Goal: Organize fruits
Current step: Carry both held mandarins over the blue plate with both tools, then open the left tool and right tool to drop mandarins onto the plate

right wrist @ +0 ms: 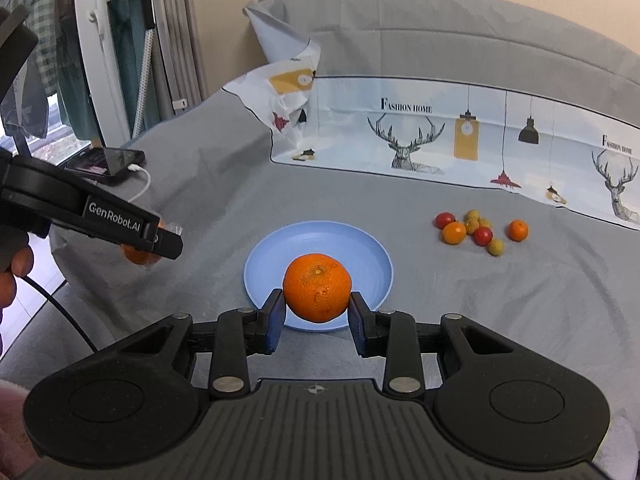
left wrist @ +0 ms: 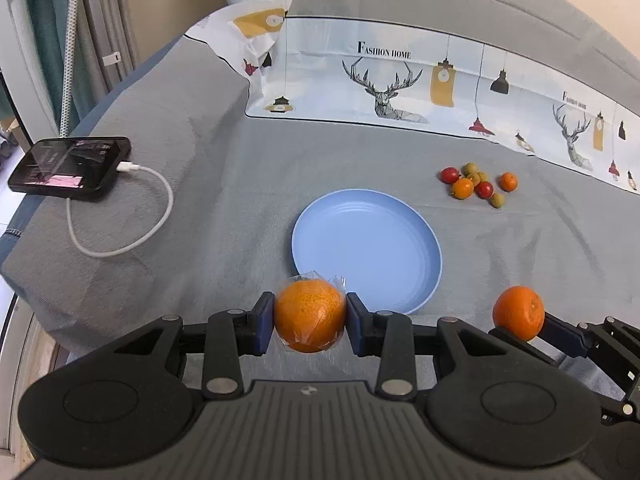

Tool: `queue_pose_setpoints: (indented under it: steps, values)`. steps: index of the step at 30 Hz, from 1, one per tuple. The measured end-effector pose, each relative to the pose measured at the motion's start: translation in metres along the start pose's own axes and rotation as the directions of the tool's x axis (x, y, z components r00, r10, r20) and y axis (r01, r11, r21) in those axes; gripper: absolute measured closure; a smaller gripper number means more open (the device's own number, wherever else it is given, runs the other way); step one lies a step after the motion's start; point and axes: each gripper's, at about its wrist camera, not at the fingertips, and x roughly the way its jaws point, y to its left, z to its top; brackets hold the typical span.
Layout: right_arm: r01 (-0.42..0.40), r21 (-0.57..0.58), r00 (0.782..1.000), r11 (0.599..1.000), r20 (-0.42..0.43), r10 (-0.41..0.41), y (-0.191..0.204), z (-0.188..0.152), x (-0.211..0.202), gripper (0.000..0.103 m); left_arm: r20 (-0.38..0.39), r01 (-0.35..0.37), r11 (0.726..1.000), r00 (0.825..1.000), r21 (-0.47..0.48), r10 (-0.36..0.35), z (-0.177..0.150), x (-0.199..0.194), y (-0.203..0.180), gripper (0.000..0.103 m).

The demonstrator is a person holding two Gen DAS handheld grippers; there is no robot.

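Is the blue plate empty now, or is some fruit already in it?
Empty. The blue plate shows only bare surface in the left wrist view; both oranges are held above the cloth, and the small fruits lie apart on the cloth.

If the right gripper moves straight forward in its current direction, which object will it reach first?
Probably the blue plate: the right gripper, shut on a bare orange, points over the plate's near rim. Its height above the plate is unclear.

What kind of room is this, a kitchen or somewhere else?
Probably a lived-in home, not a lab: a table under a grey cloth, a charging phone at its edge, and clothes hanging by a window.
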Motion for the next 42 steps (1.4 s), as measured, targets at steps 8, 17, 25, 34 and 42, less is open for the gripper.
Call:
queue_pose_setpoints:
  steps: [8,17,25,34,42]
  values:
    - [0.006,0.011,0.999,1.0,-0.05,-0.006,-0.009,0.005,0.046,0.067,-0.055,-0.004,1.0,0.998,0.023,0.006,0.015,0.046,-0.008,0.062]
    - [0.014,0.025,0.99,1.0,-0.142,-0.01,-0.024,0.004,0.115,0.067,-0.142,-0.007,0.997,0.99,0.07,0.017,0.031,0.118,-0.022,0.062]
    - [0.003,0.025,0.977,1.0,-0.215,0.002,-0.032,0.002,0.162,0.067,-0.208,-0.034,0.995,0.977,0.098,0.054,0.041,0.173,-0.026,0.062]
    - [0.009,0.035,0.971,0.999,-0.239,-0.001,-0.033,0.01,0.179,0.035,-0.192,-0.07,0.994,0.978,0.08,0.084,0.056,0.18,-0.02,0.0]
    - [0.018,0.045,0.974,0.999,-0.225,-0.007,-0.03,0.023,0.121,0.01,-0.153,-0.093,0.993,0.983,0.073,0.103,0.038,0.116,-0.004,0.0]
